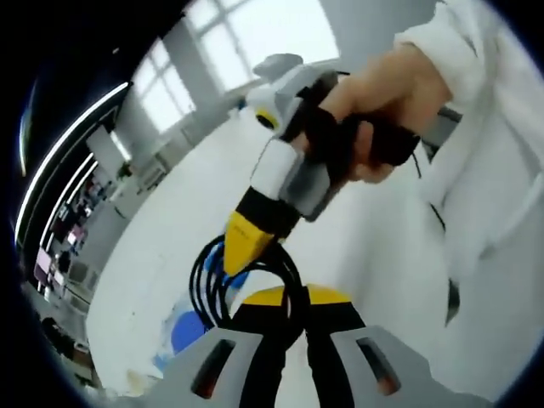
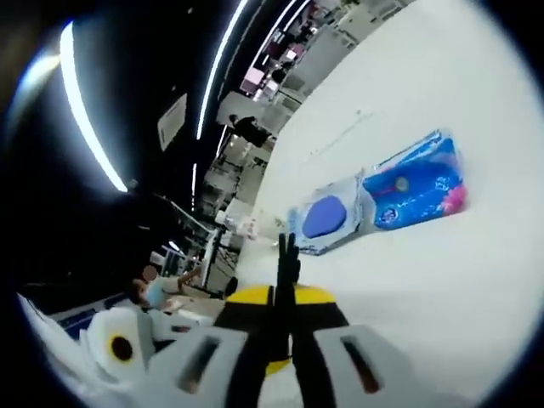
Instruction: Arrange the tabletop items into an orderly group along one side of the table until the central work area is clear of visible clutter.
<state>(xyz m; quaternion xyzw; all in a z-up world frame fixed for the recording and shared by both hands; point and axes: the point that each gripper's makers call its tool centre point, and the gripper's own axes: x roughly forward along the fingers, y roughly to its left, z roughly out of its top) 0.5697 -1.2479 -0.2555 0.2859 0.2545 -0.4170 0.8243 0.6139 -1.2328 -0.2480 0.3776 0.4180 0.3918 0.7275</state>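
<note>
We see our left gripper clamped on a coiled black cable; our right gripper, jaws pressed together, points toward blue packets lying flat on the white desk, labels unreadable.

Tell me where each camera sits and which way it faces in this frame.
Left gripper view: rides the left tool, looking across the white table toward windows, at the right tool pinching a coiled black cable; the person's hand and white sleeve show.
Right gripper view: rides the right tool, looking along the table at blue packets and a dim room beyond; its jaws are closed on the cable.
Shared: the table, cable and blue packets.
</note>
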